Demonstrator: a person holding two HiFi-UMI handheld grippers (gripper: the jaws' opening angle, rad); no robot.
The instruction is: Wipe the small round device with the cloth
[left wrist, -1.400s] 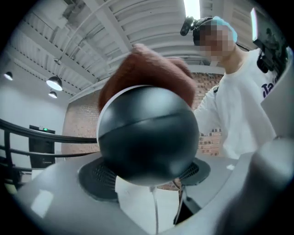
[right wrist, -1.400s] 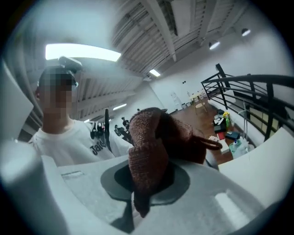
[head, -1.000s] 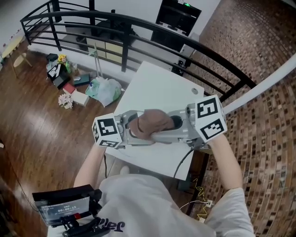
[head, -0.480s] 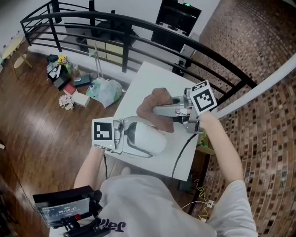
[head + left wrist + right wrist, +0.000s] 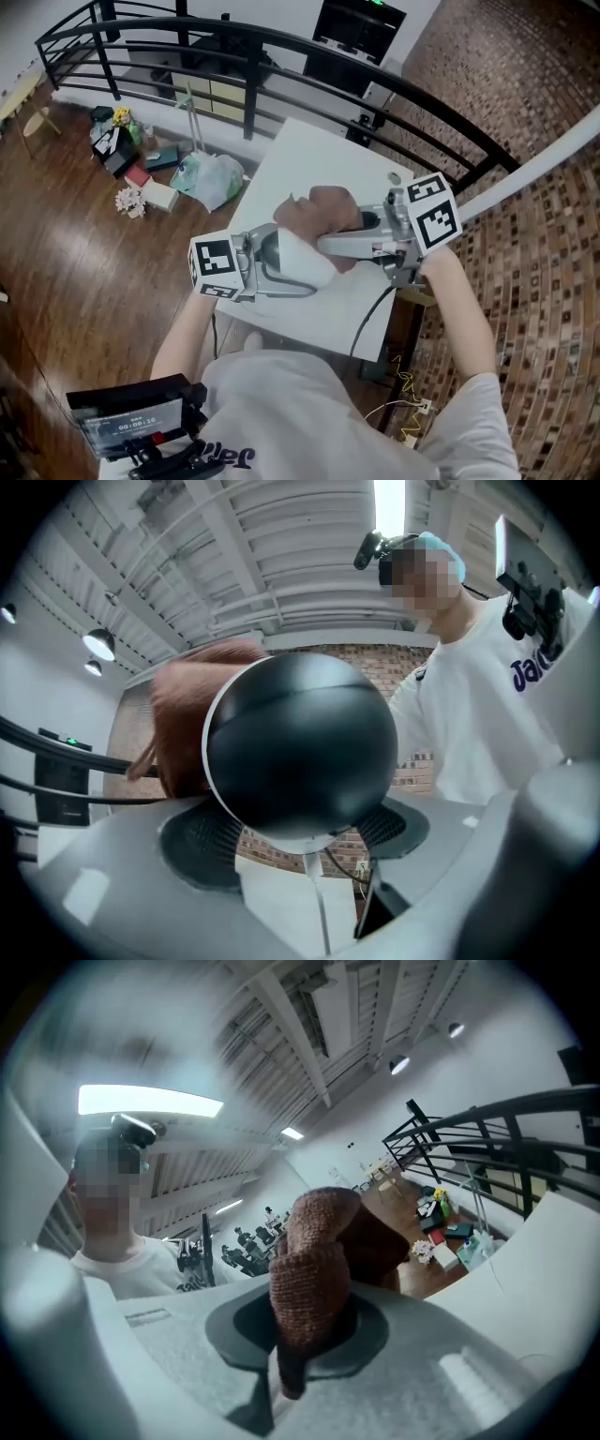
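The small round device [image 5: 298, 257] is a white ball with a black front [image 5: 300, 742]. My left gripper [image 5: 279, 269] is shut on it and holds it above the white table [image 5: 314, 159]; in the left gripper view the jaws [image 5: 300, 834] clamp the ball from both sides. My right gripper [image 5: 339, 236] is shut on a brown knitted cloth [image 5: 319, 210], bunched between its jaws [image 5: 302, 1327]. The cloth [image 5: 314, 1260] rests against the far upper side of the device and shows behind the ball's left edge [image 5: 183, 719].
A dark cable [image 5: 368, 323] runs from the device over the table's near edge. A small round fitting [image 5: 394, 180] sits near the table's far right corner. A black railing [image 5: 281, 52] runs behind the table. Bags and boxes [image 5: 150, 164] lie on the wooden floor at left.
The right gripper lifted the cloth off the device and away to the far side, then brought it back against the ball. The left gripper dipped with the device and returned.
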